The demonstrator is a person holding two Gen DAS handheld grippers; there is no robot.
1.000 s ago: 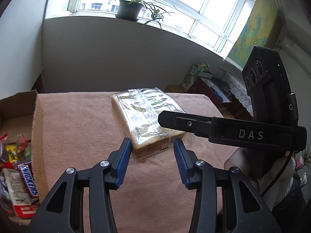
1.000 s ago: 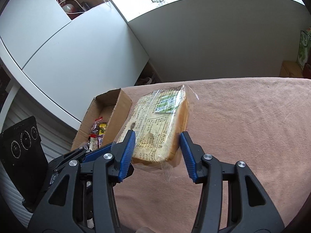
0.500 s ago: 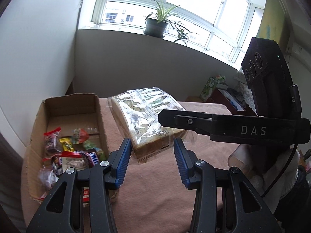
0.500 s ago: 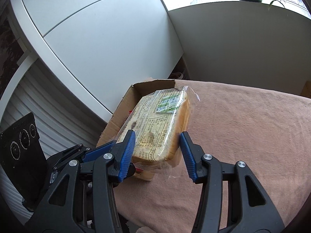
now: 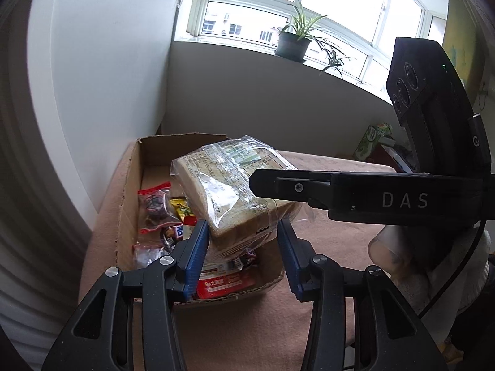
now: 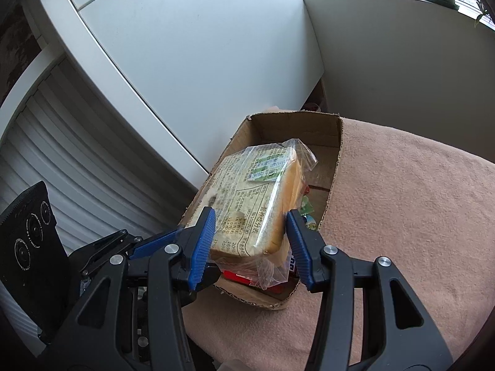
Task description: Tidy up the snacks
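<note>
A loaf of sliced bread [image 5: 229,191] in a clear, crinkled plastic bag with printed text is held in the air above the open cardboard box [image 5: 130,191]. Both tongs hold it together: the right tongs [image 6: 250,241] press their ribbed blue pads on the two sides of its near end, and the left tongs [image 5: 243,247] are closed on another end of it. The bread looks soft and porous, with a pale brown crust.

The box has rough, torn edges and stands at the edge of a surface covered with a pink, fuzzy cloth [image 6: 402,216].

The left view shows the contents of the box: small shiny snack packets [image 5: 154,207] in red, yellow and clear wrappers. It also shows a potted plant [image 5: 294,43] on the windowsill. The right view hides most packets behind the loaf, but it shows a green label on the bag and a white ribbed shutter [image 6: 55,160] beside the box.
</note>
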